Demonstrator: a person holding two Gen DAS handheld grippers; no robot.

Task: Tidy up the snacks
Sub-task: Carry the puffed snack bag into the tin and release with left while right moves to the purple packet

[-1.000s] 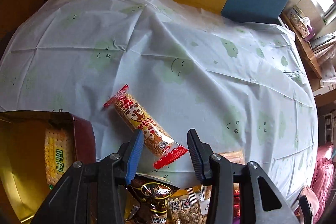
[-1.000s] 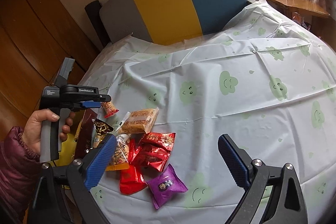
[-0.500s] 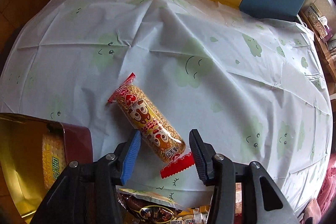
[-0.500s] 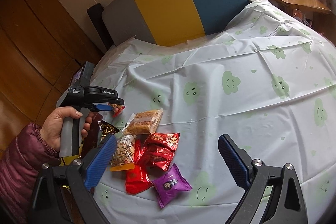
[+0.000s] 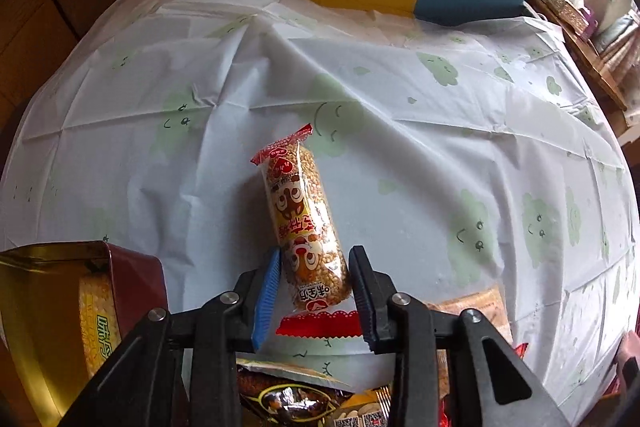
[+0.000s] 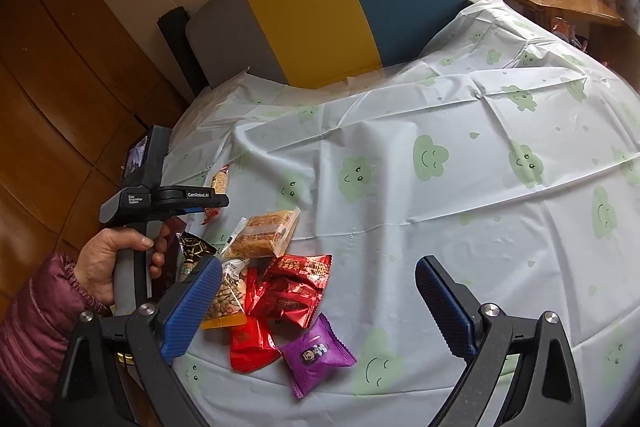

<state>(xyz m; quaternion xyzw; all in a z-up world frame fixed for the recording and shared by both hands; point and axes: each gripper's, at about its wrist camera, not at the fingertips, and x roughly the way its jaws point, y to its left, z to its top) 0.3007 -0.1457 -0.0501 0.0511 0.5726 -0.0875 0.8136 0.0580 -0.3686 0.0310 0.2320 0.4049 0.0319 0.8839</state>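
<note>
Puffed-grain roll (image 5: 306, 227), clear wrapper with red crimped ends: lies on the cloud-print tablecloth (image 5: 420, 155), its near end between your left claw (image 5: 314, 301), whose jaws flank it closely; whether they already pinch, you cannot tell. Gold tin (image 5: 48, 307), one biscuit pack inside, sits just left of it. Right claw (image 6: 320, 303): released, empty, above the loose snack pile (image 6: 280, 283). Step in hand: picking up the roll. Next, likely: clench firmly, lift, carry left into the tin.
</note>
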